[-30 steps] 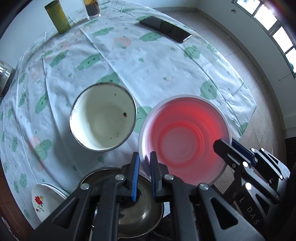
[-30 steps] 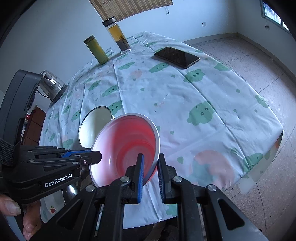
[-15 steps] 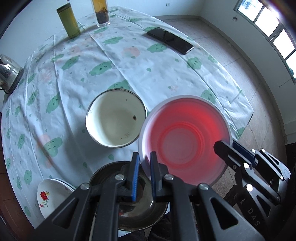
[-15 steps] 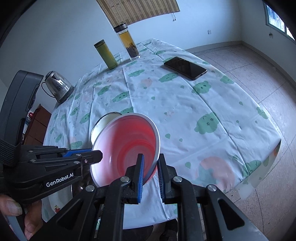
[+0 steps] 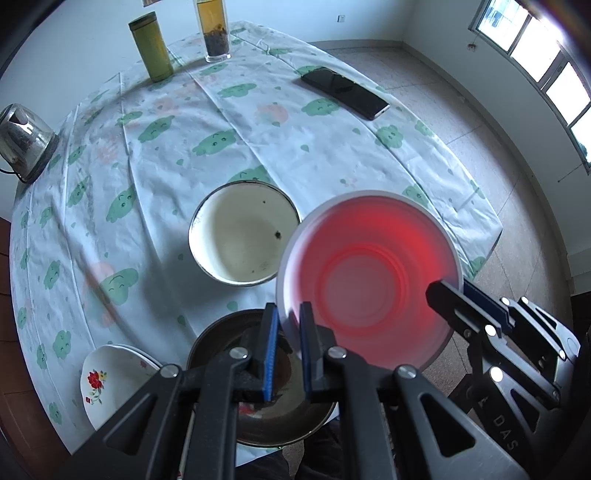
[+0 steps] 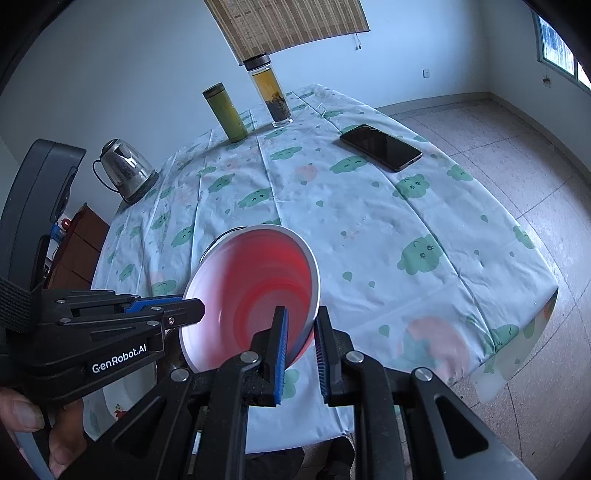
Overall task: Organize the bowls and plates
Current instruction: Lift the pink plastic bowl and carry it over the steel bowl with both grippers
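A bowl with a white rim and a red inside (image 5: 369,273) hangs tilted above the table's near edge, held from both sides. My left gripper (image 5: 288,310) is shut on its near-left rim. My right gripper (image 6: 299,321) is shut on the opposite rim and shows in the left wrist view as the right gripper (image 5: 448,286). The right wrist view shows the red bowl (image 6: 255,295) and the left gripper (image 6: 190,302). A cream enamel bowl (image 5: 243,232) stands on the tablecloth just behind. Below my left fingers lies a dark metal plate (image 5: 295,424), with a white floral plate (image 5: 110,376) to its left.
Round table under a cloud-print cloth (image 5: 258,140). A black phone (image 5: 345,92) lies at the far right, a green flask (image 5: 151,46) and a glass tea bottle (image 5: 214,29) at the back, a kettle (image 5: 22,140) at far left. A hand (image 6: 26,413) holds the left gripper.
Both grippers have risen with the red bowl still pinched between them. The table and the cream bowl look farther away, and more of the table's back shows.
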`<state>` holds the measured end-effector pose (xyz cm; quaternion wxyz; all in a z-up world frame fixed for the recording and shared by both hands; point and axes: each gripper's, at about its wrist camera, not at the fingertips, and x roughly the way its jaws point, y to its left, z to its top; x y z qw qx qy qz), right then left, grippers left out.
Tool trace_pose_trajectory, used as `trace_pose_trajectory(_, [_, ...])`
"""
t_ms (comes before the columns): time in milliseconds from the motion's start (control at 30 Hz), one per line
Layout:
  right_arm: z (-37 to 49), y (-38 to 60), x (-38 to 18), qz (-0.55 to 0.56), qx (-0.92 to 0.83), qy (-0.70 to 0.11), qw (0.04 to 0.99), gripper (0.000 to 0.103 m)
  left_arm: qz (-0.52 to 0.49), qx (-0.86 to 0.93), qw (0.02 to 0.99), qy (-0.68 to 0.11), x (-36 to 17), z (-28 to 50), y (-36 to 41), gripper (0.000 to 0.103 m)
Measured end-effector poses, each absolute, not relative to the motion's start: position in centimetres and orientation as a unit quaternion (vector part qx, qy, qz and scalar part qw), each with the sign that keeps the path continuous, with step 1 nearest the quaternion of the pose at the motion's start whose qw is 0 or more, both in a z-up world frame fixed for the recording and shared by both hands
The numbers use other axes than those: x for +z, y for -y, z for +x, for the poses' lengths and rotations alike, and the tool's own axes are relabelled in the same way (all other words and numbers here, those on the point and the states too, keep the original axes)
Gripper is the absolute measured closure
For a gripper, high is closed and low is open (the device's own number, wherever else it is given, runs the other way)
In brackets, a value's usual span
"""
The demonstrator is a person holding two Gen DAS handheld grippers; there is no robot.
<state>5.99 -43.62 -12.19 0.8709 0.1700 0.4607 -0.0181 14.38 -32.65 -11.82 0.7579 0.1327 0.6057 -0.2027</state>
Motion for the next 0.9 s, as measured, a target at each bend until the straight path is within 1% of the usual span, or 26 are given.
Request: trace_pose_trajectory(900, [6.2, 41.4, -11.4, 0.153, 0.011, -0.462, 0.874, 0.087, 0.106, -0.187, 0.766, -0.605, -10.5, 13.9, 29.5, 0.095])
